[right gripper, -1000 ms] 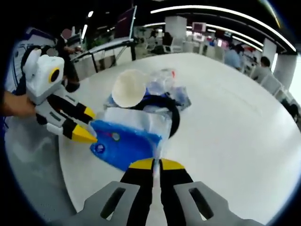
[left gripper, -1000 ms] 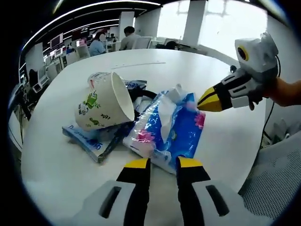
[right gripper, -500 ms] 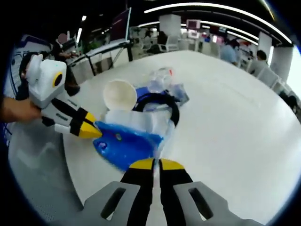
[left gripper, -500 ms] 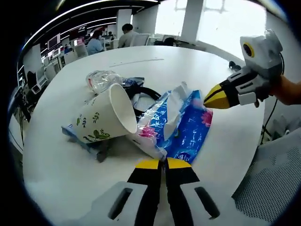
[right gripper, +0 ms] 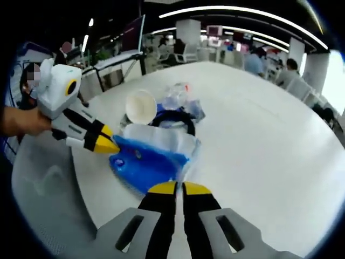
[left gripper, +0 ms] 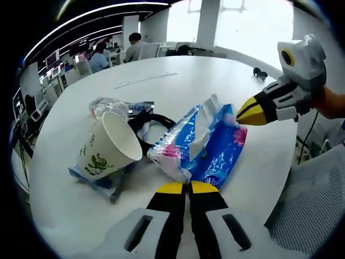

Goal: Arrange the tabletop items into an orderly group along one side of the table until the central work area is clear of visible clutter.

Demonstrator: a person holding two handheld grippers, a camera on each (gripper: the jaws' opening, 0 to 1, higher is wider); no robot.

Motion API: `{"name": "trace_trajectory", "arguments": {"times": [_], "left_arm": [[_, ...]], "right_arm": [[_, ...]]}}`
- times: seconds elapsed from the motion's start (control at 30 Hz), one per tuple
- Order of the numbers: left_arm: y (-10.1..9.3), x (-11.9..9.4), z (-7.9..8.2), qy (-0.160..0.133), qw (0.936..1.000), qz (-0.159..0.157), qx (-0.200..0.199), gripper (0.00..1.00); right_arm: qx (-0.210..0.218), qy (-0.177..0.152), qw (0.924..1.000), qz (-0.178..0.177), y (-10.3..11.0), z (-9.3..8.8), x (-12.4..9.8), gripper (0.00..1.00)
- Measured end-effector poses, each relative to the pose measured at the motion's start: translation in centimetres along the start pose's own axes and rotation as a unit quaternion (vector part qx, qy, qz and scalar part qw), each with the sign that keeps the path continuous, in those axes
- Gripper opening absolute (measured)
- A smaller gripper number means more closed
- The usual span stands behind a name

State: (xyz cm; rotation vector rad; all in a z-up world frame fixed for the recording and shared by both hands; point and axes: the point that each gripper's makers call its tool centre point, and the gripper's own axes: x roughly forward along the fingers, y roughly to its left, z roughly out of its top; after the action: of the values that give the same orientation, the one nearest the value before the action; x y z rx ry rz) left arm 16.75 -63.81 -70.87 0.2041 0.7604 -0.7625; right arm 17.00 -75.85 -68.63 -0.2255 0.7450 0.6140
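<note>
A blue and white tissue pack (left gripper: 207, 143) lies near the table's edge, also seen from the right gripper view (right gripper: 148, 162). My left gripper (left gripper: 186, 188) is shut on its near corner. My right gripper (right gripper: 178, 188) is shut on a thin plastic edge at the opposite end. Each gripper shows in the other's view: the right gripper (left gripper: 247, 115) and the left gripper (right gripper: 109, 145), tips on the pack. A paper cup (left gripper: 108, 154) lies on its side over a flat blue packet (left gripper: 97, 181). Behind them are a crushed clear bottle (left gripper: 105, 105) and a black cable loop (left gripper: 153, 120).
The round white table (left gripper: 178, 75) stretches away behind the pile. A small dark object (left gripper: 259, 73) sits near its far edge. A mesh chair (left gripper: 312, 216) stands off the table's near right side. People sit at desks in the background.
My left jaws went from open to shut on the tissue pack's near corner. The paper cup has tipped and slid left. The right gripper has kept its hold.
</note>
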Motion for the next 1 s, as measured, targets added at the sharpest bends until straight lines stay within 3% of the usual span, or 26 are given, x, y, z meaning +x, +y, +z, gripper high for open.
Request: {"name": "trace_trajectory", "arguments": {"times": [0.23,0.6,1.0], "left_arm": [[-0.6,0.1,1.7,-0.006,0.9996,-0.015,0.021,0.01],[-1.9,1.1,3.1,-0.002,0.9979,-0.041,0.049,0.01],[-2.0,1.7,5.9,-0.012,0.9963,-0.046,0.071,0.01]], "right_arm": [[-0.002,-0.005,0.9998,-0.017,-0.7,0.1,-1.6,0.0],[0.009,-0.008,0.9991,-0.04,-2.0,-0.4,-3.3,0.0],[0.031,-0.021,0.9977,-0.056,-4.2,0.8,-4.1,0.0]]}}
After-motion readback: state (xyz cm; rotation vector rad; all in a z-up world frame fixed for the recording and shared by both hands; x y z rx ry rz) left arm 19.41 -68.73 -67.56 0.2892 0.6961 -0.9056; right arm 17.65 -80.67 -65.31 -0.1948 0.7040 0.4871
